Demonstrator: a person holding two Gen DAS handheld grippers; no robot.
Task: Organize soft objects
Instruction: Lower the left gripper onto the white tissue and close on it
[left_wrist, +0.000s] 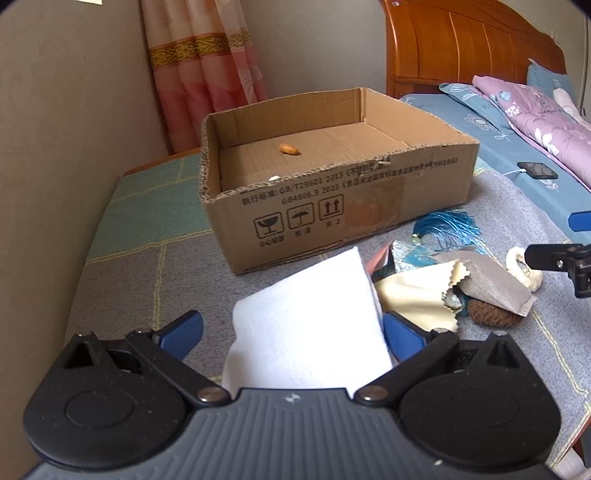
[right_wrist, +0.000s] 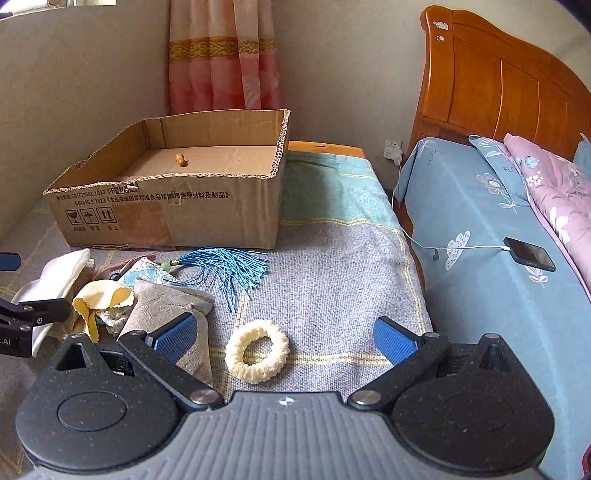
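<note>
We hold the white cloth (left_wrist: 306, 325) loosely between our left tongs (left_wrist: 291, 332), spread wide just short of the cardboard box (left_wrist: 332, 206) where soft things belong, while our right tongs (right_wrist: 284, 336) gape empty over the cream scrunchie (right_wrist: 257, 350) nearer us.

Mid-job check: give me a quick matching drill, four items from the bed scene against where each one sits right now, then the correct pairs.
Items:
1. white cloth
2. cream scrunchie
3. small orange piece
4. phone

Places:
A. on the blue bedsheet, cable plugged in
B. inside the cardboard box
C. between the fingers of the left gripper
D. on the grey blanket, ahead of the open right gripper

Pairs: 1-C, 2-D, 3-B, 4-A
</note>
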